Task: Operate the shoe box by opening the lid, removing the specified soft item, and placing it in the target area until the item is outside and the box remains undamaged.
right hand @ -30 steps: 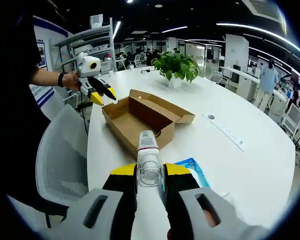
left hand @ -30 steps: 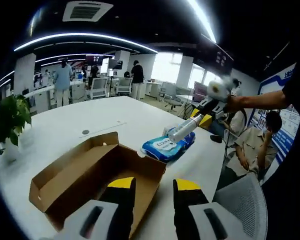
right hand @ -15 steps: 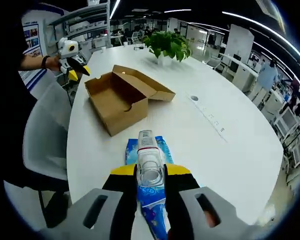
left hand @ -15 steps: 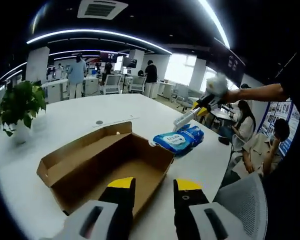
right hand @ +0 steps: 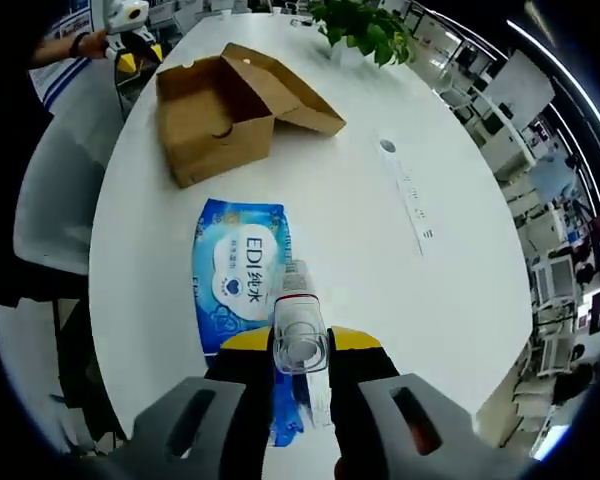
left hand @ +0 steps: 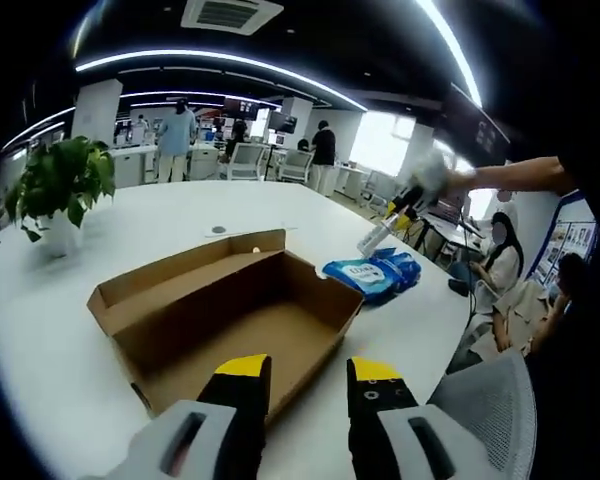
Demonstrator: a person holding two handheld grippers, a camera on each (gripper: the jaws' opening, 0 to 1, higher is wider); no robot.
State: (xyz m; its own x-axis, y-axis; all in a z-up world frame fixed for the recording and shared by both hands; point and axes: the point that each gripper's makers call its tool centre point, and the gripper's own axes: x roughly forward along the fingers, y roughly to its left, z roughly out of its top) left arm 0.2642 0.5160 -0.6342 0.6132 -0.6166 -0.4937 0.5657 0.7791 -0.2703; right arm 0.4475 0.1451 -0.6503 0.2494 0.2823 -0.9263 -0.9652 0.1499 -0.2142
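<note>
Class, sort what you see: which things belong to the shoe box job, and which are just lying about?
Job: cardboard shoe box, lid open; blue soft pack on the table; clear tube in the right gripper; left gripper.
Just there: potted plant, white chair.

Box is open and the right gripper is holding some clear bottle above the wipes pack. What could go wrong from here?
1. The right gripper holds the clear bottle directly over the blue wipes pack; if it slips, it lands on the pack.
2. The pack lies toward the table edge, so a nudge might push it off.
3. The left gripper hovers by the open shoe box; a forward push could crease its wall.
</note>
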